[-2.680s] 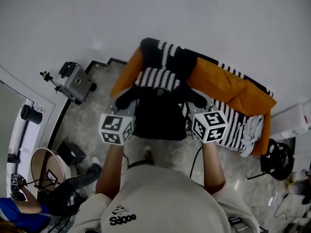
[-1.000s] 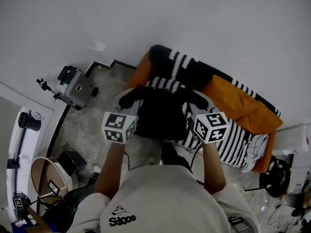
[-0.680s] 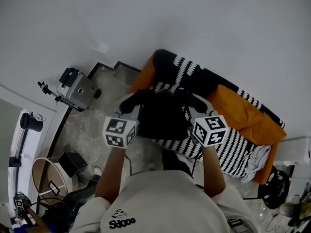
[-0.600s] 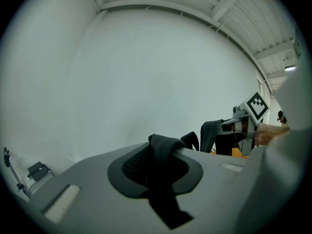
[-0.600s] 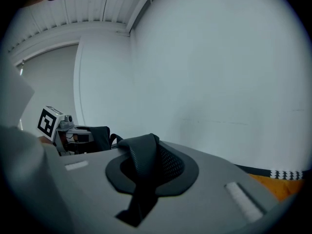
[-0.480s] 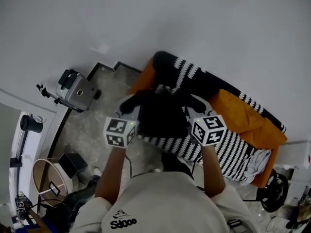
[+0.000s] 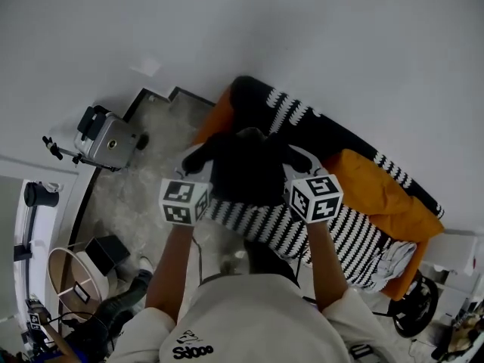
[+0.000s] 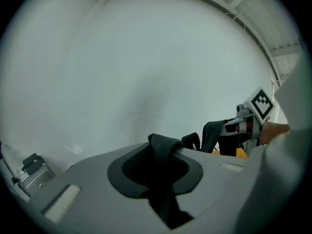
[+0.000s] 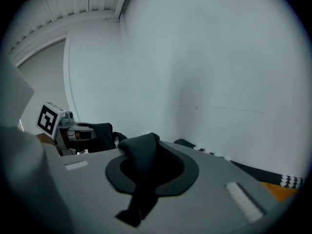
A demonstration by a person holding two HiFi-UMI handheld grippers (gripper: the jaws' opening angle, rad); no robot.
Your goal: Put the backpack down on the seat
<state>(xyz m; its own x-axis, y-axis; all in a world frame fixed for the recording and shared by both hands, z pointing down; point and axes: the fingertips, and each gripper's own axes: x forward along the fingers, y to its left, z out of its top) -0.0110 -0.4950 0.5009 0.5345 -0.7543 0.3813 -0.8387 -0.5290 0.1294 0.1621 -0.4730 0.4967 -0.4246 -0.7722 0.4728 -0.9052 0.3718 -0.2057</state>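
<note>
Wears a pale beige T-shirt [image 7: 265, 316] with short sleeves ending above the elbows. Shows black lettering [image 7: 193, 349] under a small black emblem on the shirt, toward 7 o'clock in the head view. Bears on the left gripper [image 7: 195, 159] and the right gripper [image 7: 301, 159] one white cube apiece, printed with black square markers. Has broad, smooth grey jaws, each with a black oval pad and a small white rectangular patch.

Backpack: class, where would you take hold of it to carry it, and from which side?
Its straps, one per tool, coming from the person's side. The backpack is soft with no rigid edge, while a strap folds flat between jaws, as in the left tool and right tool; the sofa back blocks the far side.
</note>
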